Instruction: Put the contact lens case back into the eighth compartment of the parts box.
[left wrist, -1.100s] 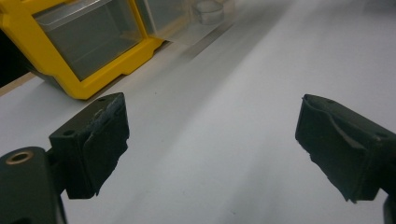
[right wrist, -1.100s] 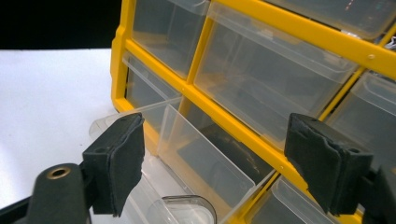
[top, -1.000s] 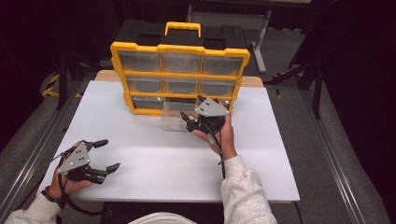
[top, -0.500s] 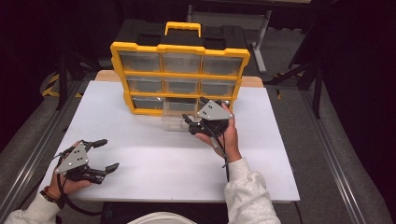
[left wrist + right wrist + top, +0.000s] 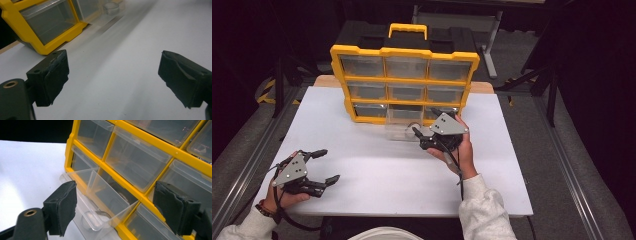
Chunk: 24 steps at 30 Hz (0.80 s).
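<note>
A yellow organizer [image 5: 404, 52] with clear drawers stands upright at the back of the white table [image 5: 377, 175]. Its bottom middle drawer [image 5: 403, 131] is pulled out onto the table, and a small round object [image 5: 96, 217] lies inside. My right gripper [image 5: 421, 136] is just right of that drawer, pointing at it. In the right gripper view the drawer [image 5: 105, 195] sits beyond and between the wide-open jaws of my right gripper [image 5: 117, 195], not touched. My left gripper [image 5: 326, 166] rests open at the front left, far from the organizer. The left gripper view shows bare table between the jaws of my left gripper [image 5: 112, 65].
The organizer's corner [image 5: 45, 27] and the pulled-out drawer [image 5: 111, 7] show far off in the left gripper view. A dark floor and metal stands surround the table. A white rounded object [image 5: 384, 233] sits at the bottom edge.
My right gripper has drawn back slightly toward the person and to the right, away from the drawer front. The left gripper has barely moved.
</note>
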Tool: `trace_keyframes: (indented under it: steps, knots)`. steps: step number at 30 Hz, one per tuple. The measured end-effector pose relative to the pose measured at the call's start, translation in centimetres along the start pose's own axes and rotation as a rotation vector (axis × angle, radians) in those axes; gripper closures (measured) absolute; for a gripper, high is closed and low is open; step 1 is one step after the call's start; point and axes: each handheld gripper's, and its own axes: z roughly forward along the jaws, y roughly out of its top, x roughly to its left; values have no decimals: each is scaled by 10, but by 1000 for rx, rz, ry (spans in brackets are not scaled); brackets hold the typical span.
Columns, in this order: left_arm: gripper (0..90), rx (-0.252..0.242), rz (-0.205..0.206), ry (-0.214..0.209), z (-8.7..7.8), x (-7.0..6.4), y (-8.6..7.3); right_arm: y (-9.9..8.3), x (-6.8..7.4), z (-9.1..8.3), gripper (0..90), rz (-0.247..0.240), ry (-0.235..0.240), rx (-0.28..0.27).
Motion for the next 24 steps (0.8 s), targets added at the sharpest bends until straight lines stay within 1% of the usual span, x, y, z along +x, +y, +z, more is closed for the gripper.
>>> trace_keyframes:
  steps: [4, 24]
  knots:
    - [108, -3, -2, 6, 0, 0, 0, -1, 2, -4, 206, -10, 1, -1]
    - [108, -1, -2, 2, 0, -1, 0, -8, 8, -19, 205, -34, 9, 19]
